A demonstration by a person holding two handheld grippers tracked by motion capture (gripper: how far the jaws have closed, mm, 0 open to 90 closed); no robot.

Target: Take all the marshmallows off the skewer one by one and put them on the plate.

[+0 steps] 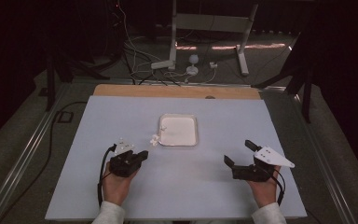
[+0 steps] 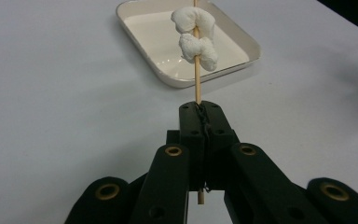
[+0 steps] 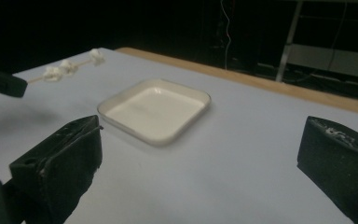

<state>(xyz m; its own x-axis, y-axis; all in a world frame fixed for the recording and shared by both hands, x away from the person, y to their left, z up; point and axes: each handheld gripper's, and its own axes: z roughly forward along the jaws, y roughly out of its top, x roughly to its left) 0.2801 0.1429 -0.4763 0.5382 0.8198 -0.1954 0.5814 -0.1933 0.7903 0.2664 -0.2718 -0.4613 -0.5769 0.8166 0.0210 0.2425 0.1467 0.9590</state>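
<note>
Skewer with white lumps threaded on, clamped at lower end in left gripper, held above table just beside tray. Tray bare inside. Right gripper jaws wide apart, holding nothing. Judgement: lumps not yet stripped into tray; that step remains.

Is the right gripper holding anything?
No: in the right gripper view the right gripper has its jaws wide apart with only bare table between them, short of the white tray.
</note>
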